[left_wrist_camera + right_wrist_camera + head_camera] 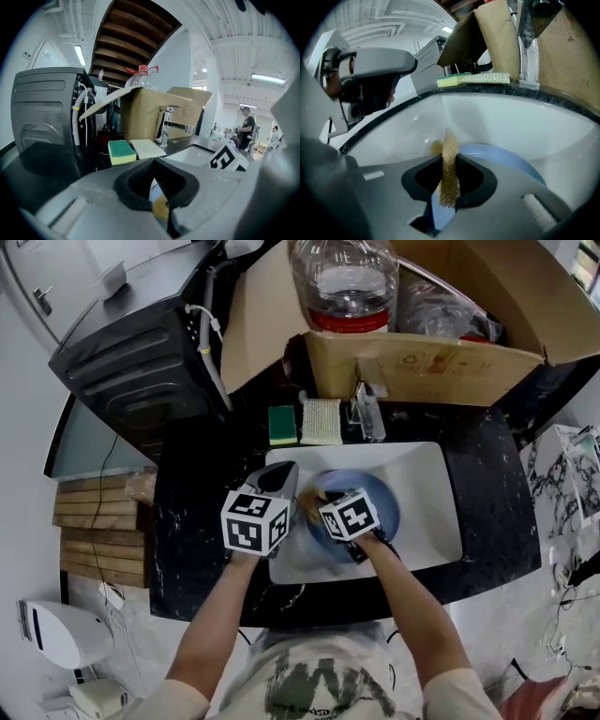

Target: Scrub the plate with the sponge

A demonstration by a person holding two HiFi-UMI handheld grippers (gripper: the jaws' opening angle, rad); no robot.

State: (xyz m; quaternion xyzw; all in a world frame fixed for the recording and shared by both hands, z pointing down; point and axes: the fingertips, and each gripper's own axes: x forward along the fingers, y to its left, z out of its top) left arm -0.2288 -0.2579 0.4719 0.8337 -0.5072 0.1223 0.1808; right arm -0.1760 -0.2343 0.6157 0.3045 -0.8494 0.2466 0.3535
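- Right gripper (449,180) is clamped tight on a thin brown sponge (450,145) held edge-on, its tip down on the blue plate (501,157), apparently for scrubbing.
- Left gripper (153,187), jaws nearly together, pinches the plate's left rim, seemingly to steady it.
- The white sink (422,474) holds the plate; a green sponge (282,425) lies on the far counter.

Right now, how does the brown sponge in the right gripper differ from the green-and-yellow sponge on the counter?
The brown sponge is thin and stands on edge, pinched between the jaws of the right gripper at the blue plate. The green-and-yellow sponge is thicker and lies flat, untouched, on the black counter. The brown sponge is one colour, the other two-layered. Both are cleaning pads.
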